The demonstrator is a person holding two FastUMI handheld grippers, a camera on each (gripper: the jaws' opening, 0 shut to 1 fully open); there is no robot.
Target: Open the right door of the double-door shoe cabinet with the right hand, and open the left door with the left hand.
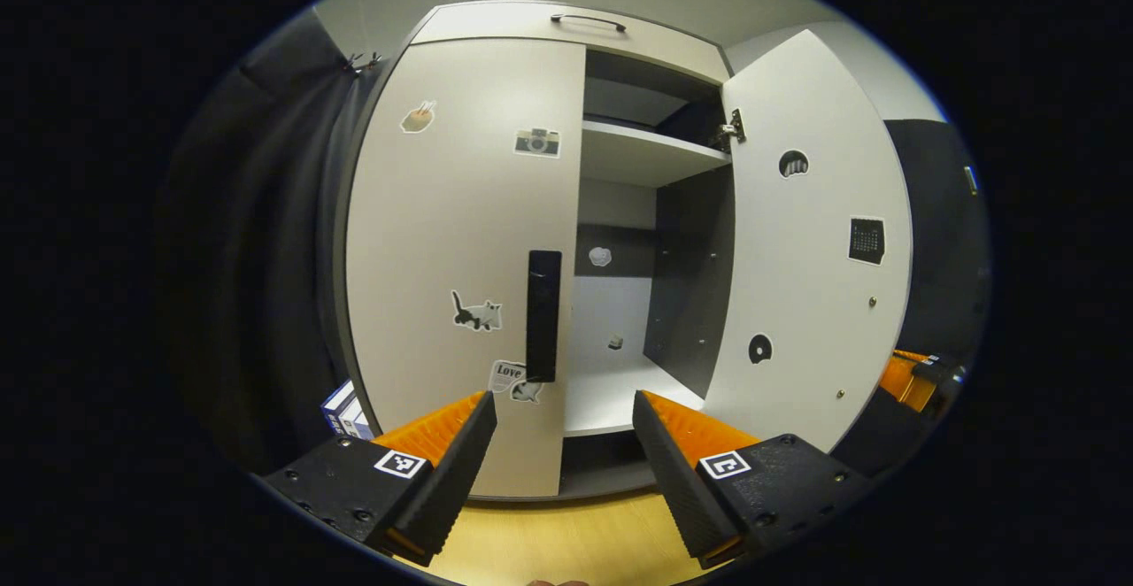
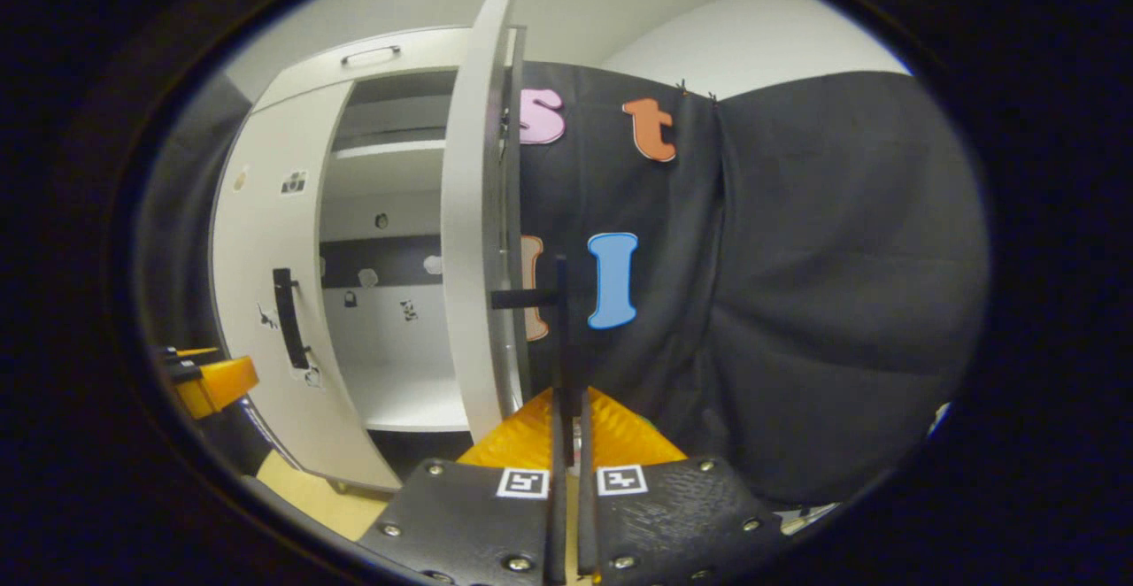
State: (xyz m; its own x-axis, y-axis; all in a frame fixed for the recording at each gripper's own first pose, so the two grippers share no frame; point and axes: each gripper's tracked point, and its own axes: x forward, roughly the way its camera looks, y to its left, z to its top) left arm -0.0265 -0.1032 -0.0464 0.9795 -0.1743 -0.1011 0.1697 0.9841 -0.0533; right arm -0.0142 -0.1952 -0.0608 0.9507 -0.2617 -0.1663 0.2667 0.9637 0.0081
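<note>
Wooden floor (image 1: 566,542), shoe cabinet (image 1: 531,28), right door (image 1: 810,250) open, left door (image 1: 460,241) closed

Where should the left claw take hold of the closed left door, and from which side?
Grip the handle, the upright dark bar near the left door's free inner edge. Come straight in from the front with the open left claw, one finger on each side of the bar. The bar runs vertically and stands at the edge far from the hinges, so pulling there should swing the door most easily.
</note>
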